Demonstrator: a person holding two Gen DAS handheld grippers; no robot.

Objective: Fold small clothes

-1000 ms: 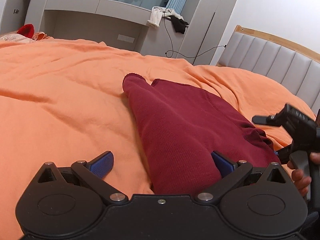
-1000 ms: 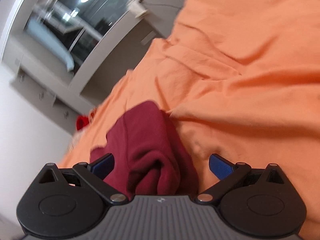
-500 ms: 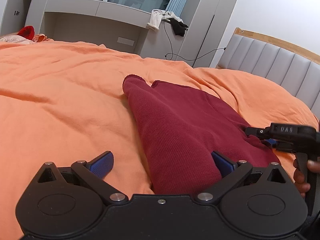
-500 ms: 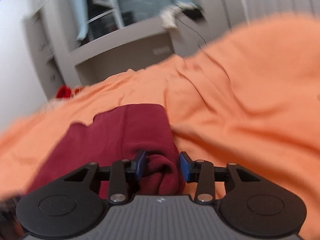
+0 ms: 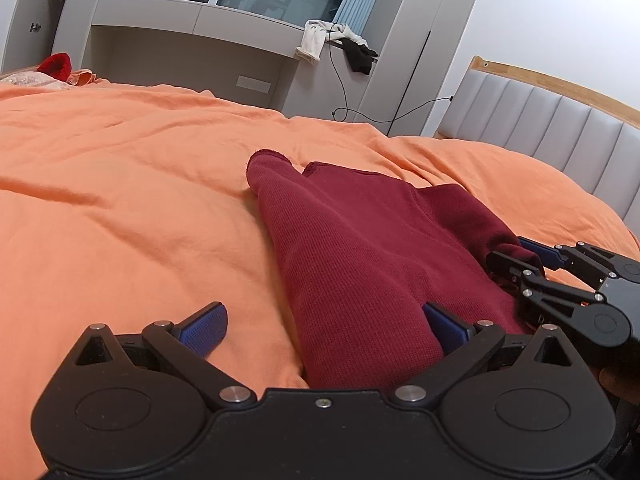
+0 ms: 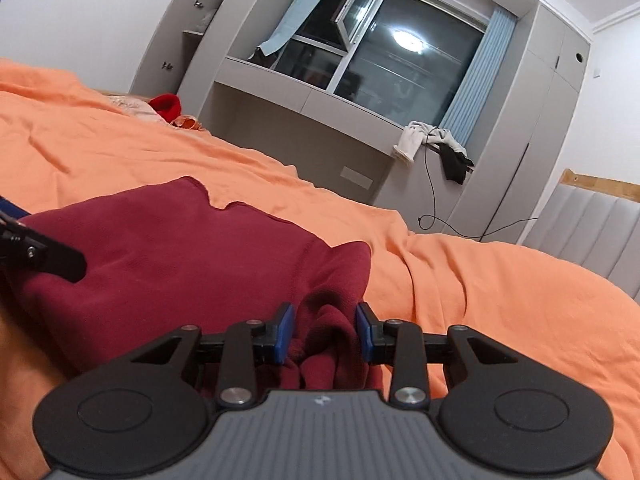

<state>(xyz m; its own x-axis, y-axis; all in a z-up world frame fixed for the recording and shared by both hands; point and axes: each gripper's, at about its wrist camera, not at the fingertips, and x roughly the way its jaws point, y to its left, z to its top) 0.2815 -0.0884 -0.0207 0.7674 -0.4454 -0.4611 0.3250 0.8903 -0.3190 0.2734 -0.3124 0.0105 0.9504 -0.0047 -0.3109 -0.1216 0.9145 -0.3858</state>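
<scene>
- A bright red item (image 5: 56, 65) lies at the far left edge of the bed, next to some pale fabric, well apart from everything else.
- The orange bedspread (image 5: 120, 200) covers the whole bed and is creased in shallow folds.
- The left claw (image 5: 324, 326) stands wide open low over the bed. Its left blue pad is over bare bedspread; its right pad sits at the near end of the garment, and nothing is pinched between the two.
- The dark red knit garment (image 5: 352, 248) lies on the bedspread in the middle of the bed, running from between the left claw's fingers away toward the far wall, where two narrow ends show side by side.
- A white cloth (image 5: 314, 42) and a black cloth (image 5: 360, 58) hang over a grey ledge below the window, with a black cable trailing down from them.
- The right claw (image 6: 323, 330) has just been closing, and its blue pads now press on a bunched fold of the garment's right edge, which bulges up between them.
- A grey padded headboard (image 5: 560, 136) with a wooden top rail stands at the far right.
</scene>
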